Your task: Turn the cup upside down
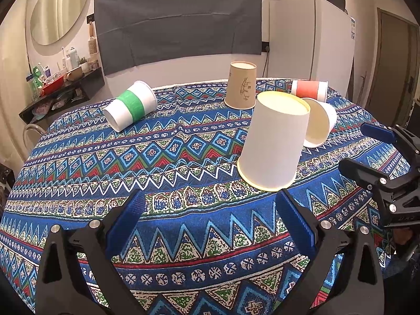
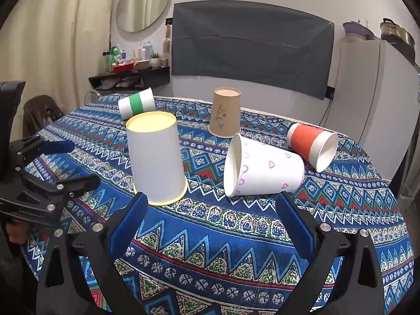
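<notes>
A plain white paper cup (image 1: 273, 141) (image 2: 156, 157) stands upside down on the patterned tablecloth (image 1: 170, 157) (image 2: 210, 225). A brown cup (image 1: 241, 85) (image 2: 225, 113) also stands upside down behind it. A white cup with purple hearts (image 2: 262, 169) (image 1: 319, 122), a red-banded cup (image 2: 311, 143) (image 1: 309, 88) and a green-banded cup (image 1: 131, 106) (image 2: 136, 103) lie on their sides. My left gripper (image 1: 210, 219) is open and empty, just in front of the plain white cup. My right gripper (image 2: 210, 219) is open and empty, in front of the heart cup.
The right gripper shows at the right edge of the left wrist view (image 1: 386, 162); the left gripper shows at the left edge of the right wrist view (image 2: 44, 165). A fridge (image 1: 309, 39) and a dark wall panel (image 1: 178, 23) stand behind the table. A cluttered shelf (image 1: 60, 89) is at the far left.
</notes>
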`<state>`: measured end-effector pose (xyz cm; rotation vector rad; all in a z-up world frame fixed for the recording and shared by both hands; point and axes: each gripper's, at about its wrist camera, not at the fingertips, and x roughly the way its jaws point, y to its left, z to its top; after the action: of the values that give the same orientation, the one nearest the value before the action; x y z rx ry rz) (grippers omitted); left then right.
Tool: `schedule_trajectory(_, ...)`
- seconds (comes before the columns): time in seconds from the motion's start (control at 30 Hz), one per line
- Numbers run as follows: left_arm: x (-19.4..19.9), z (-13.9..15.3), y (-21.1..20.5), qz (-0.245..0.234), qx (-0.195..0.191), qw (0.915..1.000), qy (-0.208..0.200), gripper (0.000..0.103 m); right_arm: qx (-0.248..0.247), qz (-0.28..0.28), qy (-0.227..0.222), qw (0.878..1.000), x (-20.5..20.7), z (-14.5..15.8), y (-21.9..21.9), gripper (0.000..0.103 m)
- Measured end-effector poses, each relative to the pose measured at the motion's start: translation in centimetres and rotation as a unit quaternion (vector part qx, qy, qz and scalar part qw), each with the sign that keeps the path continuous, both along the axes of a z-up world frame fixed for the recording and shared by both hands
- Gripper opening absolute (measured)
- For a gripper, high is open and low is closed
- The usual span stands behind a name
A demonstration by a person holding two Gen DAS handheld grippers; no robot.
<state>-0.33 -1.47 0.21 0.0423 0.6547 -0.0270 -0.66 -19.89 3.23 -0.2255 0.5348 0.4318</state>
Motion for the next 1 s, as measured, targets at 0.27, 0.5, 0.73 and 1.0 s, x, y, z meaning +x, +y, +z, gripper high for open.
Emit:
schedule_trajectory(0.27,-0.11,0.05,0.00,-0.005,-0.001,1.0000,0.001,0.097,-0.002,0.000,0.005,1.000,0.14,-0.14,-0.02,0.094)
schedule_trajectory(0.5,-0.04,0.11,0.00,-0.003,0.000,1.0000,0.000,0.097,-0.003,0.000,0.003,1.000,0.07,-0.12,0.06,0.094)
schedule_trajectory(0.73,-0.16,0.14,0.00,-0.005,-0.001,1.0000,-0.001,0.097,-0.004,0.001,0.002,1.000,0.09,-0.15,0.08,0.094)
schedule_trajectory(1.0,-0.22,0.11,0.27,0.003,-0.003,1.0000,-0.003,0.097,-0.004,0.001,0.003,1.000,0.10,-0.15,0.07,0.094)
